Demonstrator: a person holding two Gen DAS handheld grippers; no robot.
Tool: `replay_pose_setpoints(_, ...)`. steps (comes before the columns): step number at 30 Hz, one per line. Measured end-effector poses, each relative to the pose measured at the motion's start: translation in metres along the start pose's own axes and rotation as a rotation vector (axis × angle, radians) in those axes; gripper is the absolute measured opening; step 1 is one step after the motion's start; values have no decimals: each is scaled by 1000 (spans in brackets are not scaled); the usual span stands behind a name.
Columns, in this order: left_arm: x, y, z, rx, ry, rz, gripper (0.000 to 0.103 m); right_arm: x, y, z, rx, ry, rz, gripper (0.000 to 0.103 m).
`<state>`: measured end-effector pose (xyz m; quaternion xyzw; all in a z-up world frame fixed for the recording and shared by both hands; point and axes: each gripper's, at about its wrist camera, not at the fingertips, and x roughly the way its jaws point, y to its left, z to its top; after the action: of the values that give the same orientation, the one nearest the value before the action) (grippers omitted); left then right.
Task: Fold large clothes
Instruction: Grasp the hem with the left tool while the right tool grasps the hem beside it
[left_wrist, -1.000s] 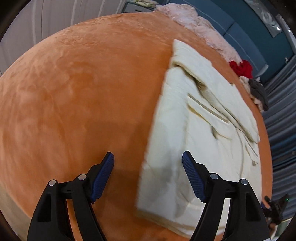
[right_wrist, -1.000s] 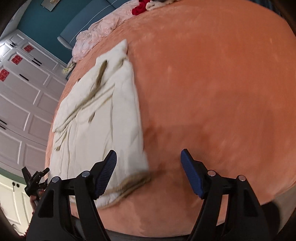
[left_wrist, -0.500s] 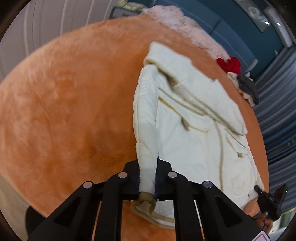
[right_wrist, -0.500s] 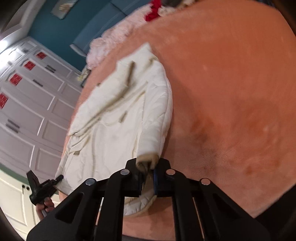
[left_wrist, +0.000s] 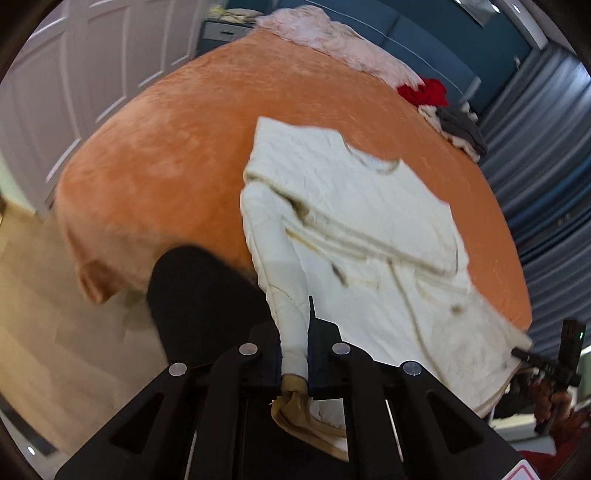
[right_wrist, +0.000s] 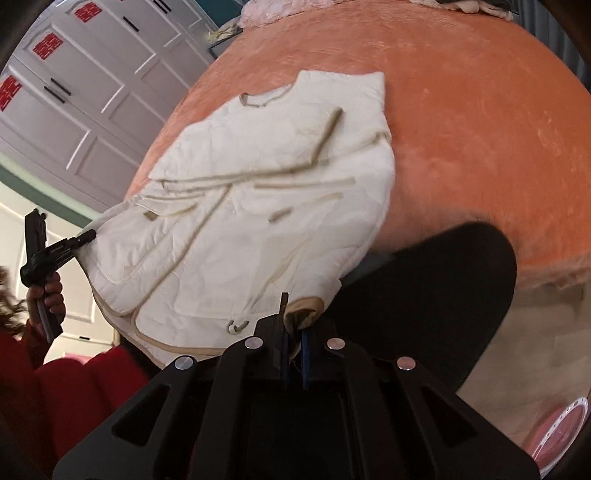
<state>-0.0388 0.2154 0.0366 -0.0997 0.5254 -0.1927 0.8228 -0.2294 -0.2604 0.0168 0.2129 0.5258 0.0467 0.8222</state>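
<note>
A cream quilted jacket (left_wrist: 362, 229) with tan trim lies partly folded on the orange bed (left_wrist: 166, 140). My left gripper (left_wrist: 293, 354) is shut on one bottom corner of the jacket, lifted off the bed's near edge. The jacket also shows in the right wrist view (right_wrist: 258, 206). My right gripper (right_wrist: 293, 332) is shut on the other tan-trimmed bottom corner. Both corners are raised and drawn toward me; the jacket's far end rests on the bed (right_wrist: 480, 110). The right gripper shows at the left view's right edge (left_wrist: 554, 365), the left gripper at the right view's left edge (right_wrist: 48, 254).
A pink blanket (left_wrist: 332, 44), a red garment (left_wrist: 424, 92) and a grey and cream pile (left_wrist: 458, 129) lie at the bed's far edge. White wardrobe doors (right_wrist: 74, 92) stand beyond. A black rounded shape (left_wrist: 199, 302) sits below the near bed edge. Wooden floor (left_wrist: 44, 332) lies left.
Both grippers went from open to shut on the jacket's bottom corners, then pulled back and up, dragging the near end of the jacket past the bed's edge.
</note>
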Motion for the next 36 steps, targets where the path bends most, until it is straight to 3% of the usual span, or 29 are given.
replay_pose_setpoints(3,-14,-10,11,2,-60,-4,6,-15,11,19,-21,-96,13,3)
replay_pose_setpoints(6,-12,-25,41,45,-140,-2,6,-25,10,63,-28,-235,12,3)
replay_pose_setpoints(11,20,-38,103,79,-250,27,6,-6,-19,139,78,-402,29,3)
replay_pose_setpoints(18,100,-35,171,86,-254,97,7,56,-46,213,190,-451,-8,4)
replay_pose_setpoints(24,165,-21,192,47,-202,152,12,106,-64,240,269,-454,-36,6)
replay_pose_setpoints(29,200,-1,200,-8,-129,153,18,123,-73,246,309,-474,4,23)
replay_pose_setpoints(30,199,2,201,-20,-127,131,18,121,-74,246,314,-494,23,26)
replay_pose_setpoints(32,191,4,200,-38,-135,83,20,113,-76,246,315,-538,45,46)
replay_pose_setpoints(36,157,5,195,-29,-175,-40,29,98,-77,242,288,-581,71,55)
